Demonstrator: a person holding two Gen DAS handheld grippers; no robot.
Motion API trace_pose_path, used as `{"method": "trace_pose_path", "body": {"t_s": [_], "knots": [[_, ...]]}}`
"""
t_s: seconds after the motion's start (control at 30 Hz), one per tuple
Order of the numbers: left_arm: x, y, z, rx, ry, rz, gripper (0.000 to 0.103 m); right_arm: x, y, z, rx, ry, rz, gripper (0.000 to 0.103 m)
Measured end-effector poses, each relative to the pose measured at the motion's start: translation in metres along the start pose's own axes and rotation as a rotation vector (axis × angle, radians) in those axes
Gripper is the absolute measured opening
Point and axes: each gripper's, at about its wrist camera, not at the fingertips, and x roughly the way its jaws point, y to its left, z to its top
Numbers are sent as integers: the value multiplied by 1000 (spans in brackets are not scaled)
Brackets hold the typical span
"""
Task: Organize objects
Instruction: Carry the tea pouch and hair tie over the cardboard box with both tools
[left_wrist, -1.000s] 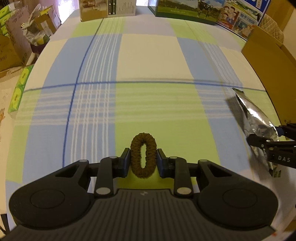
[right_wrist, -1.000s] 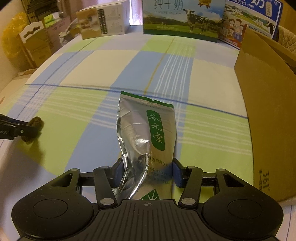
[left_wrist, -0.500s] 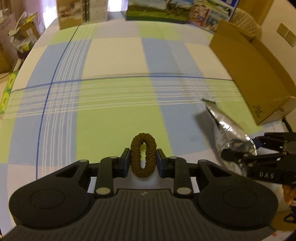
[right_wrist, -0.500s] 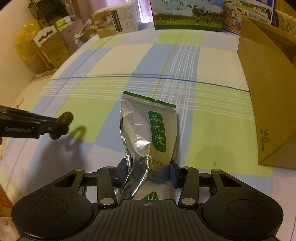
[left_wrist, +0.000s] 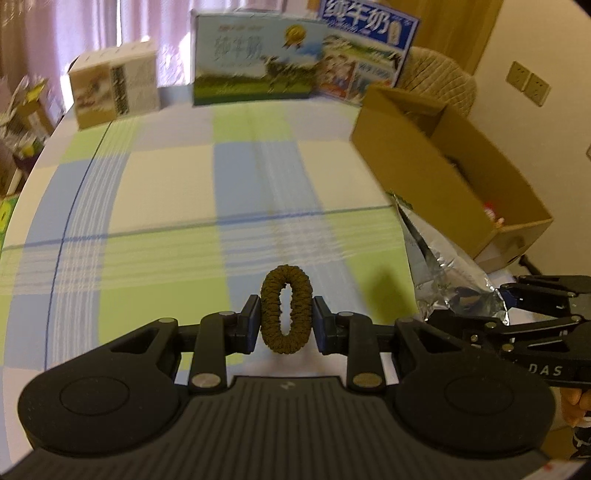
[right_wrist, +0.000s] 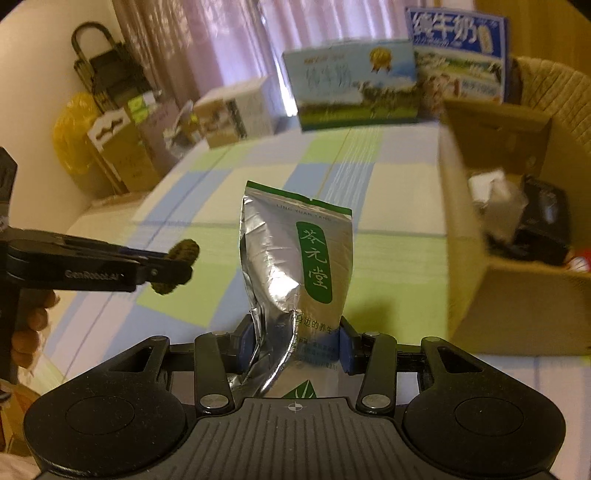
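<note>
Item one: my left hand-held gripper (left_wrist: 286, 319) is clamped on a brown hair tie (left_wrist: 286, 309), the ring standing upright between the pads and lifted clear of the checked tablecloth (left_wrist: 166, 206). Item two: my right hand-held gripper (right_wrist: 295, 343) is closed on the lower part of a silver foil pouch (right_wrist: 295, 258) with a green label, the pouch rising upright above the jaws and creased where it is pinched; it too is off the table. Item three: an open cardboard box (right_wrist: 517, 295) at the right side of the table, near the pouch, already holding some things, among them something white and something black that are too blurred to name. Item four: milk cartons (left_wrist: 258, 70) and a small box (left_wrist: 114, 88) along the far edge, not in play. Step in hand, as I judge it: both objects are picked up and in carry toward the box. Next move calls for bringing the pouch over the near wall of the box, high enough to clear the rim, letting it go inside, then doing the same with the hair tie, one gripper at a time so they do not crowd each other.
</note>
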Motion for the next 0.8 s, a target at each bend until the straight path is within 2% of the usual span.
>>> {"method": "trace_pose_path", "body": {"t_s": [0.2,0.43,0.57,0.8], "knots": [[1,-41,23,40,-41,-42,25,-46,-30,14,16,-86,-30,41],[13,-100,59,99,-103,-98,25,-85,-83,41,37,-160,-107,41],[26,-131,82,122,-132,-120,25,-93,-119,54,55,-177,-143,41],[62,-180,118,144,-127,-137,25,-87,-176,80,57,-163,-184,41]]}}
